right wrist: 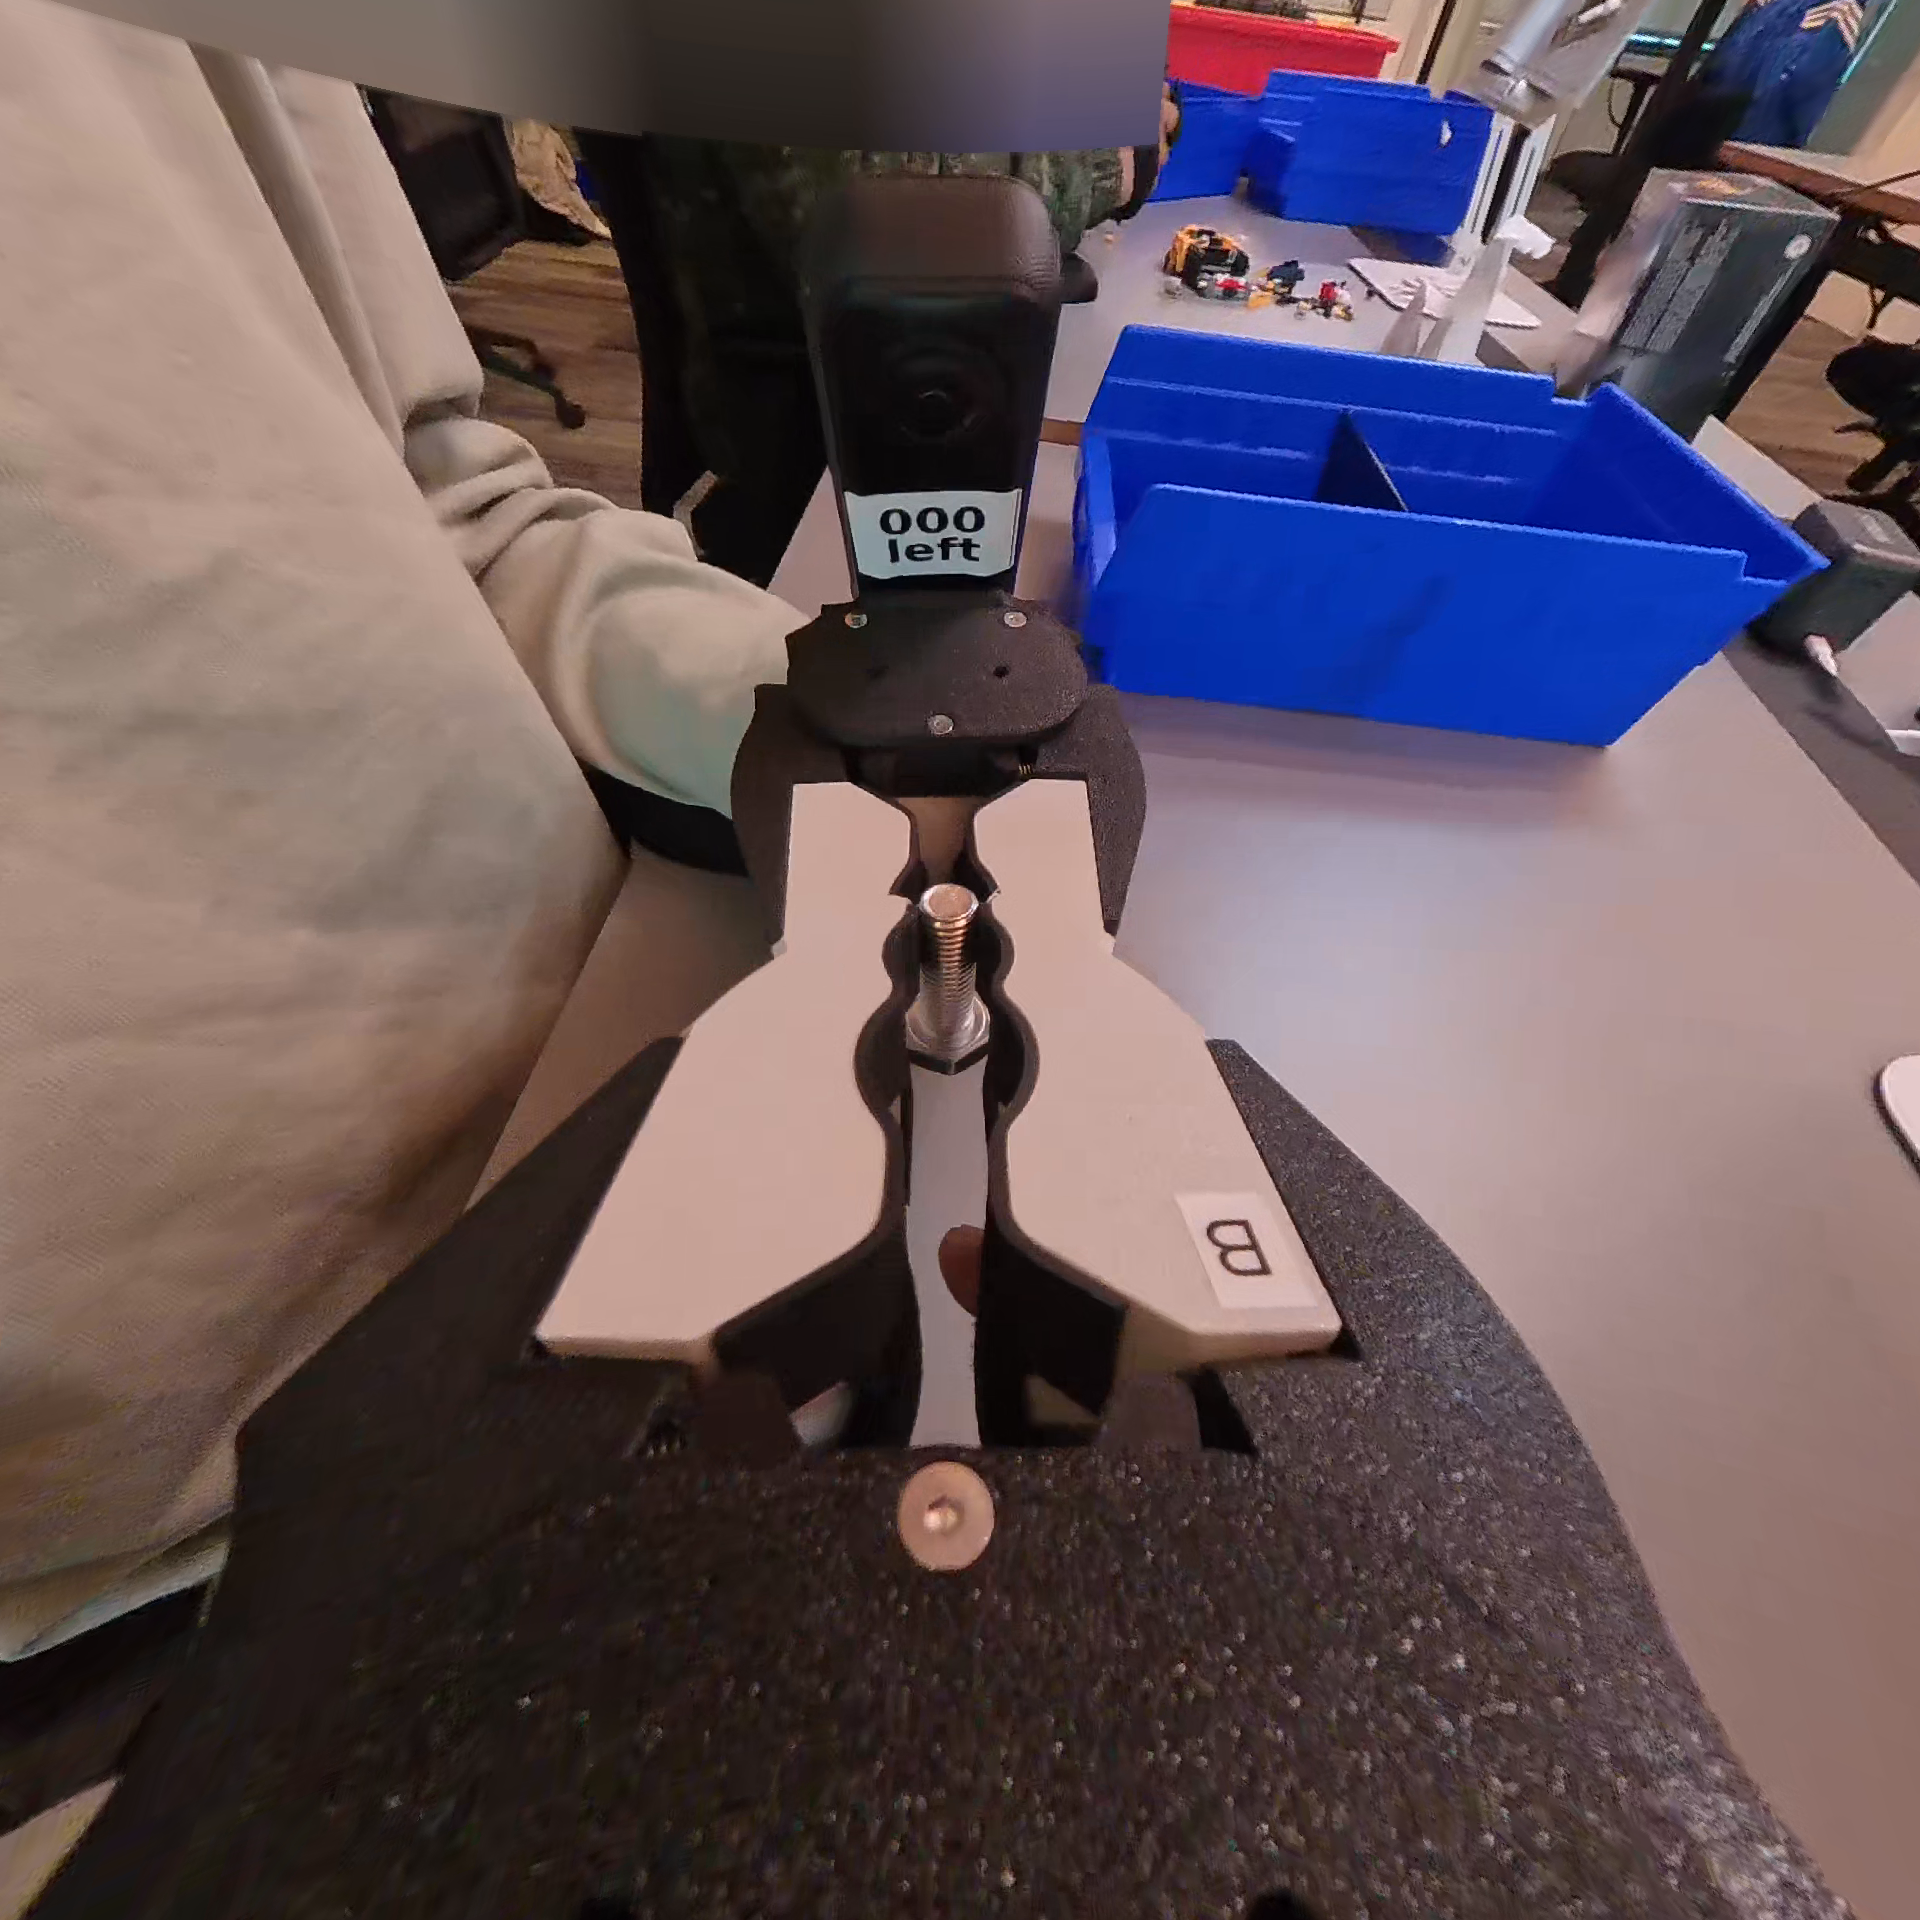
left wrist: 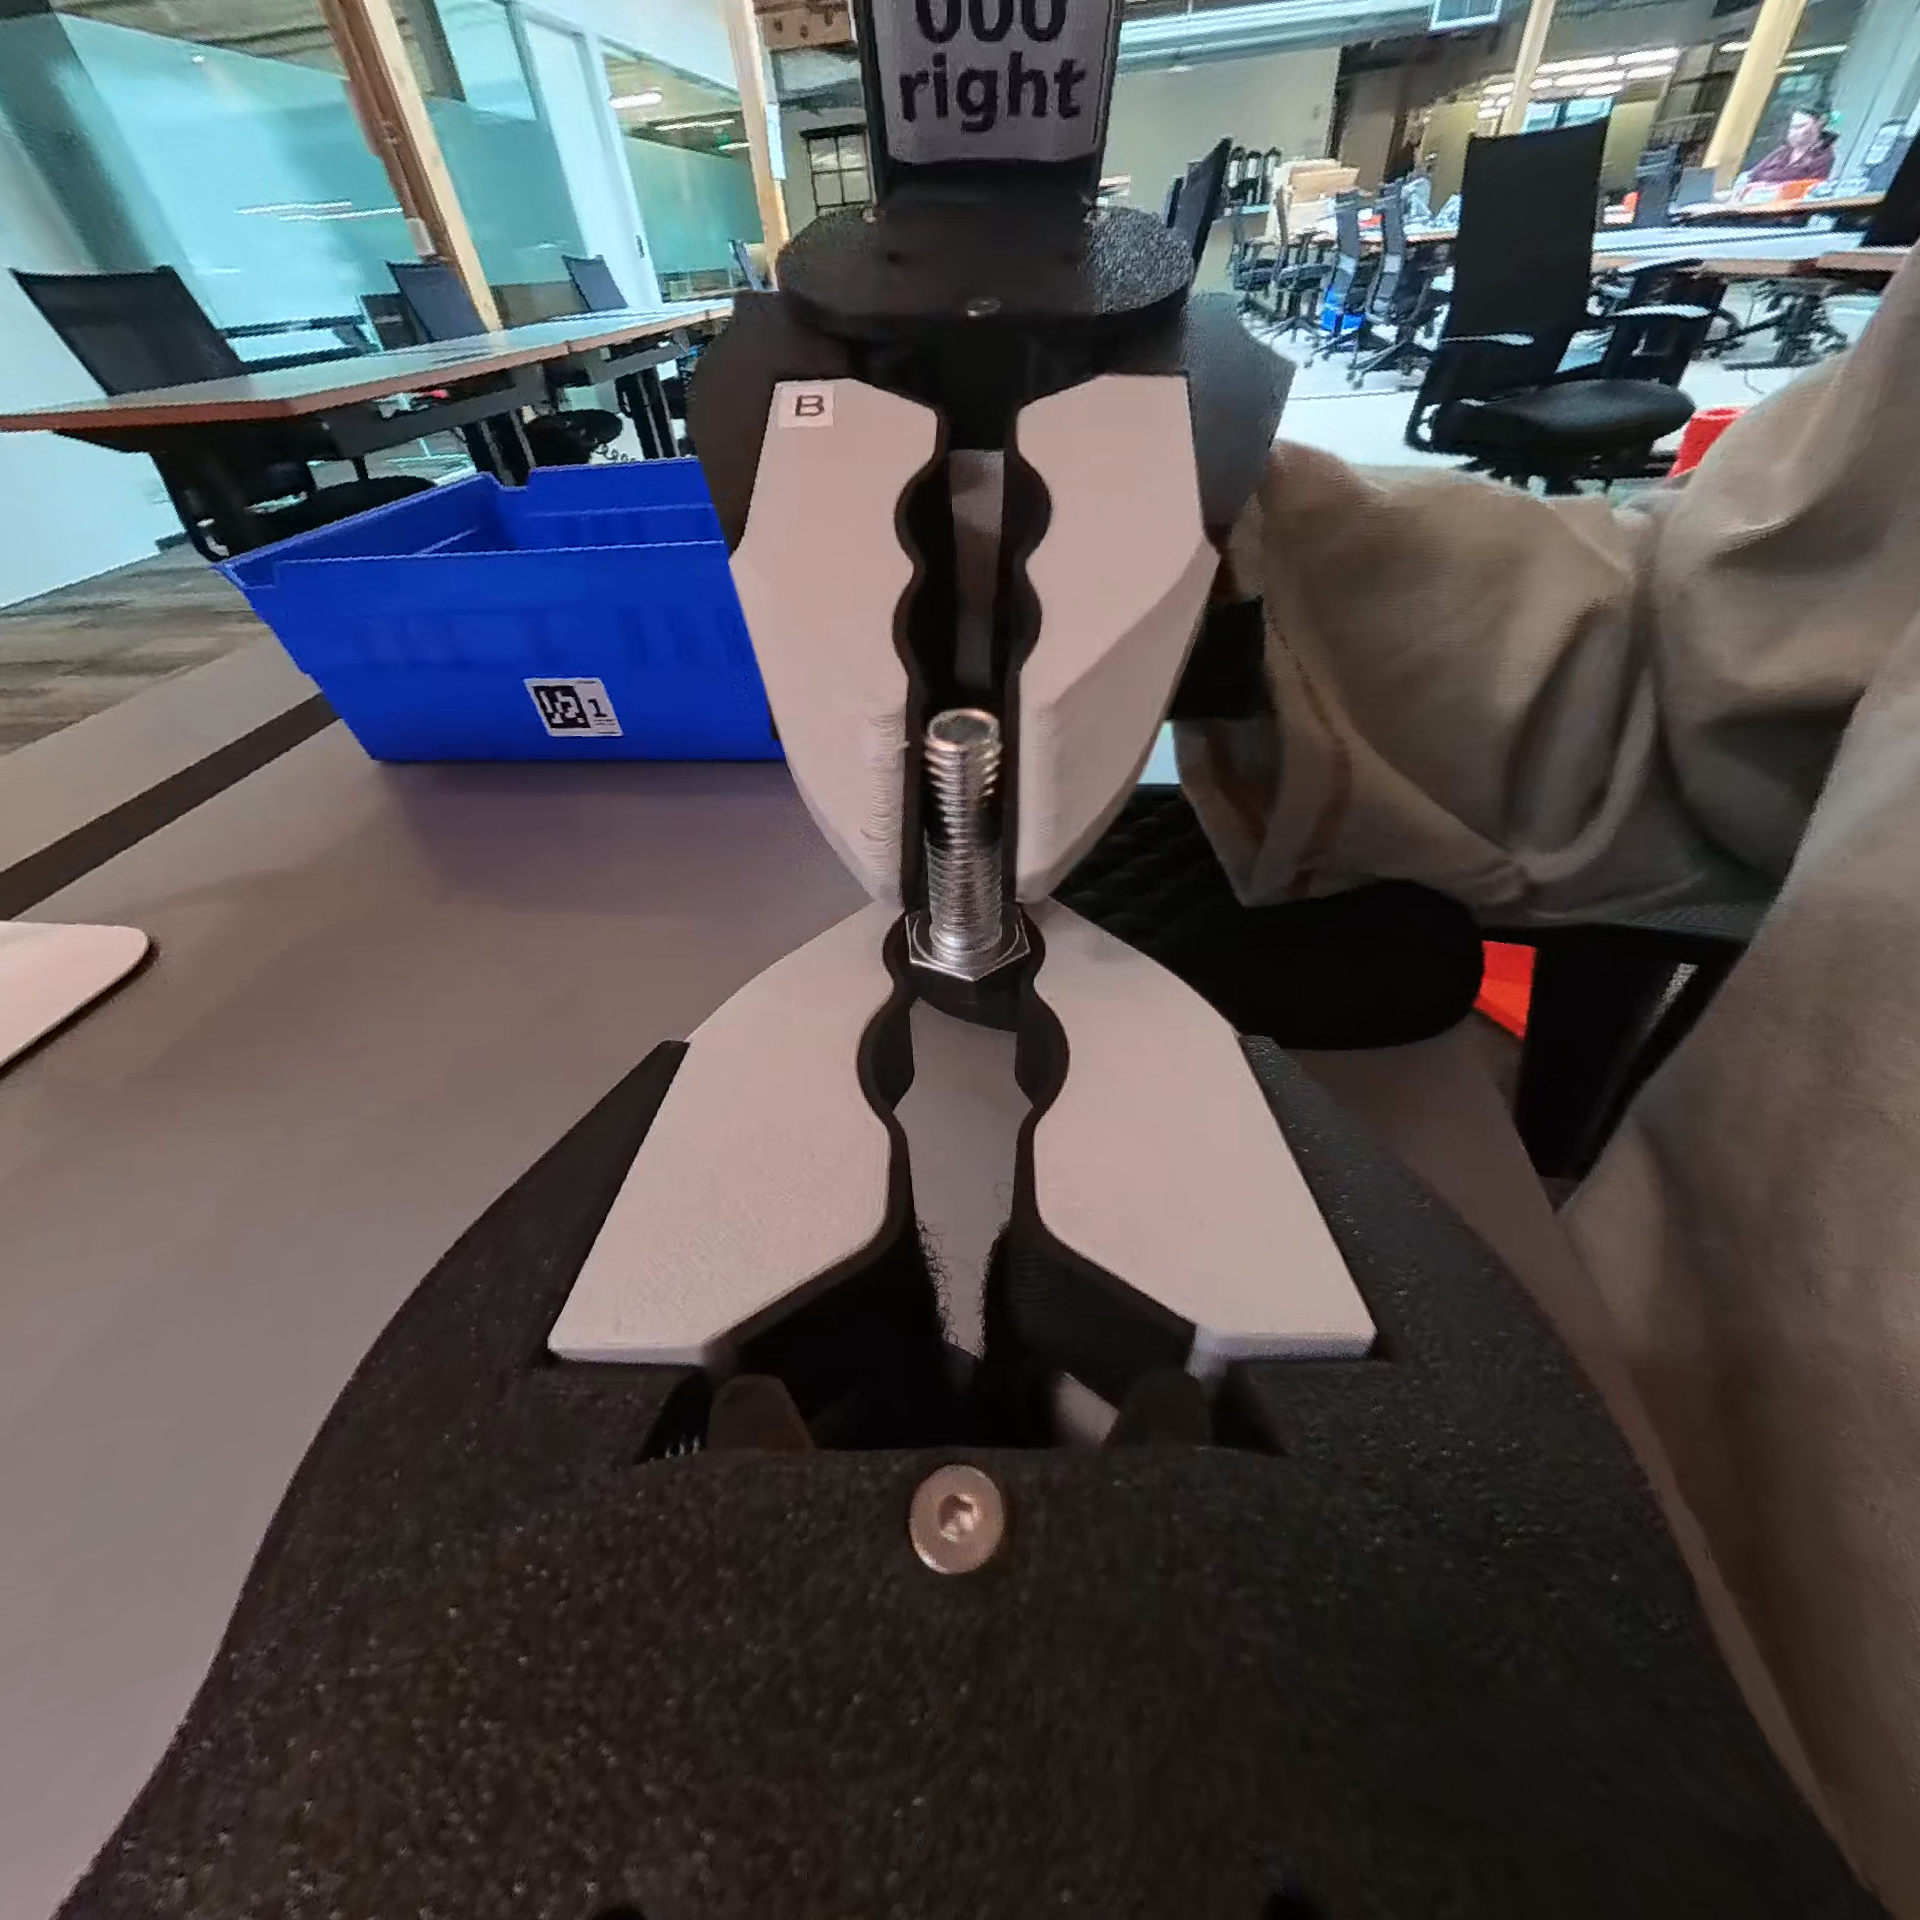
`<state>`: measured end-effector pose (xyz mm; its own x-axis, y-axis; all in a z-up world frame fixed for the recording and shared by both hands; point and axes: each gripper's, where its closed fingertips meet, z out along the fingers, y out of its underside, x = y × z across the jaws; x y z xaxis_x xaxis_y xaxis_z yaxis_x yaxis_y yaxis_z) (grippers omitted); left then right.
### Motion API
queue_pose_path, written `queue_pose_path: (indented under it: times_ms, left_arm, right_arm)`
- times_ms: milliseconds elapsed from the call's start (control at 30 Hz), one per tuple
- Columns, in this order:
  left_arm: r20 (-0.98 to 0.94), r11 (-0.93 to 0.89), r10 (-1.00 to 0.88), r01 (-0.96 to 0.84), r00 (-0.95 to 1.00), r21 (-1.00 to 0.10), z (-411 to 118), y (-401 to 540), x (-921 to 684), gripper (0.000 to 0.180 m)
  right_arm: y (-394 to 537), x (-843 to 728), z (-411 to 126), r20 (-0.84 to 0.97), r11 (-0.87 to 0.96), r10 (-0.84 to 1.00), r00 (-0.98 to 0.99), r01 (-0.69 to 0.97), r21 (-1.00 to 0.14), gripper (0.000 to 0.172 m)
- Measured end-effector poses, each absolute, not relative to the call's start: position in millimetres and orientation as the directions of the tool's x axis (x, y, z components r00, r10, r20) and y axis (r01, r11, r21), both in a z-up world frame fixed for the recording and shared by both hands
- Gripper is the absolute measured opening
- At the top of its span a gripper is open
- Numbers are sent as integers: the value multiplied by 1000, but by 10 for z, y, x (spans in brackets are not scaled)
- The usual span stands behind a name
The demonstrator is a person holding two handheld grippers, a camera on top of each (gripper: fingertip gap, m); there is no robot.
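Two hand-held grippers tip to tip: left (left wrist: 964, 961) clamped on one nut (left wrist: 966, 951); right (right wrist: 948, 1023) on one bolt (left wrist: 963, 821)

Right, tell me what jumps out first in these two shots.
The silver threaded bolt, with a hex at its base, sits dead centre where the left gripper and right gripper meet nose to nose, both pairs of white fingers closed around it. Next comes the bright blue divided bin behind them on the grey table, then the cream sleeve filling one side of each view.
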<state>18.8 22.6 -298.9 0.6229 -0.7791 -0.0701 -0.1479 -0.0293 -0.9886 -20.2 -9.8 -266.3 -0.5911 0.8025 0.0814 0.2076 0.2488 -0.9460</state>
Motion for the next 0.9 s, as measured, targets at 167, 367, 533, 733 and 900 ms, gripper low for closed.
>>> queue_pose_path:
  times_ms: [167,367,533,733,900]
  left_arm:
    - [-57,-32,-775,-130,629,-991,-2974,238,162,16]
    - [-78,-34,-749,-155,658,-987,-2999,279,132,20]
    - [-109,-25,-724,-184,681,-983,-3017,312,106,22]
    - [-102,-22,-722,-170,684,-985,-2996,314,94,15]
    - [-124,-17,-718,-195,685,-981,-3016,319,94,14]
  right_arm:
    - [-52,-203,-2628,72,180,834,-547,147,-972,9]
    - [-7,-237,-2655,69,164,860,-505,146,-976,9]
    - [-9,-267,-2639,58,135,874,-482,126,-983,9]
    - [3,-266,-2666,42,120,876,-480,132,-984,9]
    - [-9,-260,-2676,34,117,870,-492,139,-983,9]
